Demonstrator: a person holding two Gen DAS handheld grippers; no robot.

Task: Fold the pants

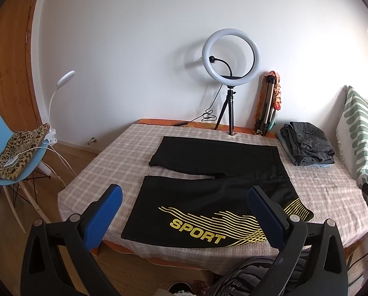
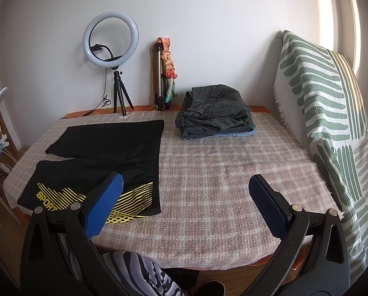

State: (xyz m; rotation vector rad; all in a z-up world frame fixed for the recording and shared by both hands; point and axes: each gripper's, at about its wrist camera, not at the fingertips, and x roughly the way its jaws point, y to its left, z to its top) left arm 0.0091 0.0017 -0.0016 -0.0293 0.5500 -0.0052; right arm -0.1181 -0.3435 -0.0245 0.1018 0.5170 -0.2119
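Two legs of the black sport shorts (image 1: 208, 187) lie spread flat and apart on the checked tablecloth (image 2: 221, 172), waistband toward the right, the yellow "SPORT" print facing up on the nearer leg, so by my judgement no fold has been made yet and the whole task is left. Beyond them, near the far right corner, a stack of folded clothes (image 2: 216, 113) sits well apart from the shorts. The left gripper (image 1: 184, 217) hovers above the near edge of the table with its jaws spread wide over the printed leg, grasping nothing and touching no cloth. The right gripper (image 2: 184, 204) is likewise fully released and empty, held over bare tablecloth just right of the waistband.
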